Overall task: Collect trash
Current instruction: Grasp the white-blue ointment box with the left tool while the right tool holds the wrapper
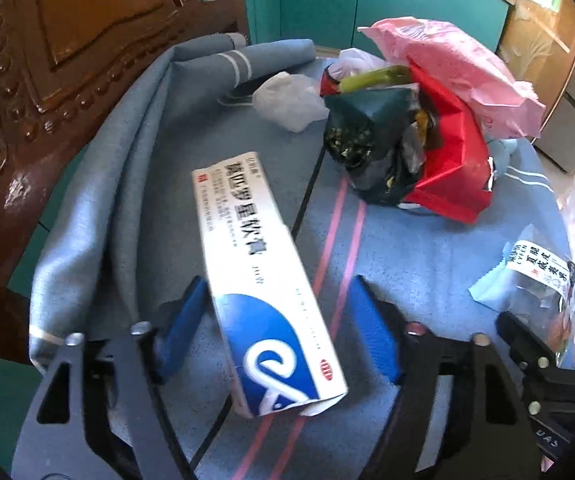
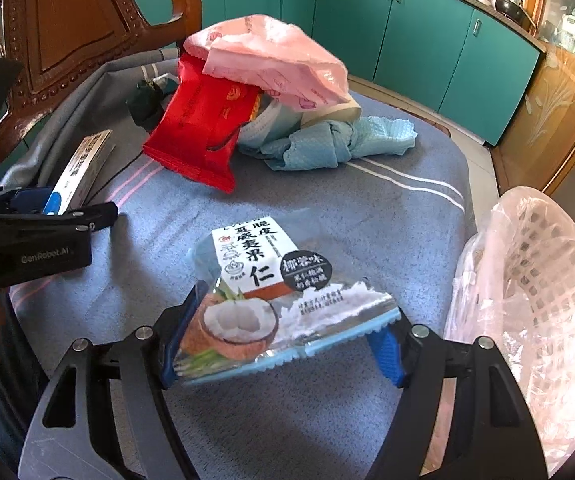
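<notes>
A white and blue ointment box (image 1: 263,292) lies lengthwise between the fingers of my left gripper (image 1: 279,284), over the blue-grey cloth (image 1: 427,248). The left pad touches its edge and a gap shows at the right pad, so the jaws stand open around it. In the right wrist view the same box (image 2: 83,164) slants up out of the left gripper (image 2: 63,208). My right gripper (image 2: 283,320) is shut on a clear snack packet (image 2: 263,280) with a coconut picture, which spans from pad to pad above the cloth. That packet (image 1: 539,272) also shows at the right edge of the left wrist view.
A heap of trash sits at the back of the cloth: a red wrapper (image 2: 203,128), a pink plastic bag (image 2: 279,64), a dark bag (image 1: 371,136), white plastic (image 1: 287,100) and blue paper towel (image 2: 327,144). A white basket (image 2: 535,280) lined with clear plastic stands right. A carved wooden chair back (image 1: 67,60) rises left.
</notes>
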{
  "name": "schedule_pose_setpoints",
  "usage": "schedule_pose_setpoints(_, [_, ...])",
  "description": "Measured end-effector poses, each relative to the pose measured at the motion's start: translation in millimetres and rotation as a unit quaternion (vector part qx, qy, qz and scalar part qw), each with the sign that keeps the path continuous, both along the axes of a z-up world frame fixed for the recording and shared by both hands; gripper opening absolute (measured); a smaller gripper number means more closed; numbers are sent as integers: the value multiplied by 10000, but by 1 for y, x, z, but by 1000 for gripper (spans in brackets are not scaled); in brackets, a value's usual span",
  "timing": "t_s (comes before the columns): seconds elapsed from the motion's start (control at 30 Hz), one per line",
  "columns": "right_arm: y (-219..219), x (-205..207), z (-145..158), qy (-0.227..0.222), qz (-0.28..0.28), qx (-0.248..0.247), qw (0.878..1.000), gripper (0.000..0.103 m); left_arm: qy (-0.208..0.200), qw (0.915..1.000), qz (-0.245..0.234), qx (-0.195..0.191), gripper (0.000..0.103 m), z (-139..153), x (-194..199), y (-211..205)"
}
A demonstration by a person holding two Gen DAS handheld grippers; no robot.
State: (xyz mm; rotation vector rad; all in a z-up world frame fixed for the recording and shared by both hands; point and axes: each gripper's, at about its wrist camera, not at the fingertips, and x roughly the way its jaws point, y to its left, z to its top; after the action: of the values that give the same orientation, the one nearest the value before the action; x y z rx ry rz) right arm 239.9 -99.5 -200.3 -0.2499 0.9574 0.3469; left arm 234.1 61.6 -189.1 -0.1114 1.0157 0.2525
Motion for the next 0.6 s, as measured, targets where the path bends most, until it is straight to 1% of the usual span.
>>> schedule_pose_setpoints(0.03, [1, 1, -1, 25, 21, 15, 10000, 72, -23, 10000, 2, 18, 56, 1, -1, 0])
schedule_pose_setpoints(0.1, [5, 1, -2, 36, 66, 31, 10000, 72, -65, 10000, 13, -30, 53, 3, -6, 2])
schedule_pose_setpoints(0.17, [7, 0, -1, 42, 116, 52, 9999, 72, -111, 9999, 15, -27, 47, 6, -13, 4])
schedule_pose_setpoints(0.2, [10, -1, -1, 49, 167, 77, 9998, 68, -129, 9999, 19, -33, 45, 5, -15, 9])
schedule_pose_setpoints(0.23, [11, -1, 0, 57, 204, 86, 9997, 64, -152, 9999, 28, -54, 39, 5, -17, 8])
schedule_pose_setpoints(0.37, [17, -4, 2, -12, 302, 72, 9995, 61, -198, 9997, 22, -137, 39, 3, -22, 12])
schedule_pose_setpoints(0.6, [10, -4, 14, -131, 258, 282, 9992, 61, -322, 9994, -67, -135, 38, 11, -45, 6])
